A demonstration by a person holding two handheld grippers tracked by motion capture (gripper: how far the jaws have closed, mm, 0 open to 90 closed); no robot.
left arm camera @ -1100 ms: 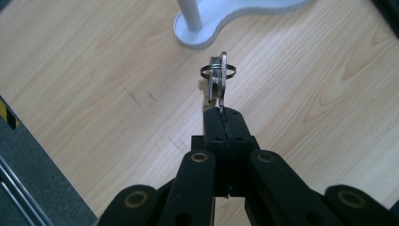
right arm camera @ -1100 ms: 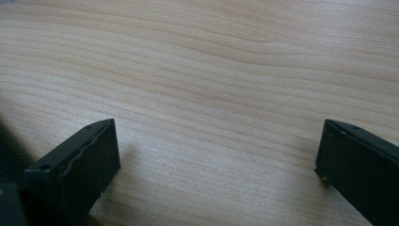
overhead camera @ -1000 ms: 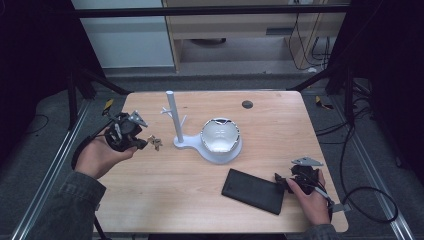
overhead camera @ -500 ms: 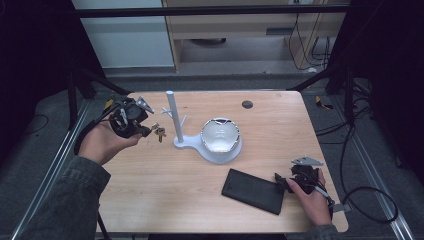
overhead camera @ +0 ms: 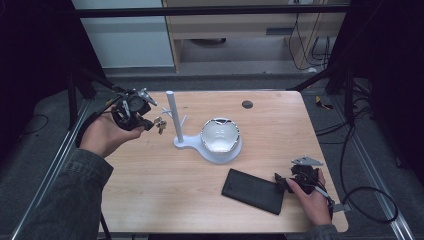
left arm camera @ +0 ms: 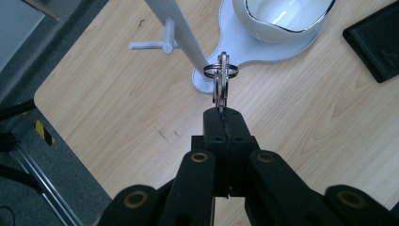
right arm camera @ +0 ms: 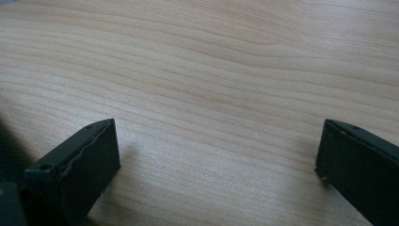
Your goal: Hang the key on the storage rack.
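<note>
2 grippers: left gripper (overhead camera: pixel 150 124) raised with keys (overhead camera: pixel 160 124), right gripper (overhead camera: pixel 281 183) low.

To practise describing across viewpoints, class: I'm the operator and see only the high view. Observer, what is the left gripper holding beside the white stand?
Observer: The left gripper is shut on keys, gripped edge-on, with their ring uppermost.
Operator: Is the ring on the white stand yet?
Observer: No, it sits just in front of the white stand, hooked over no peg.
Operator: And the right gripper?
Observer: The right gripper is open over bare table.
</note>
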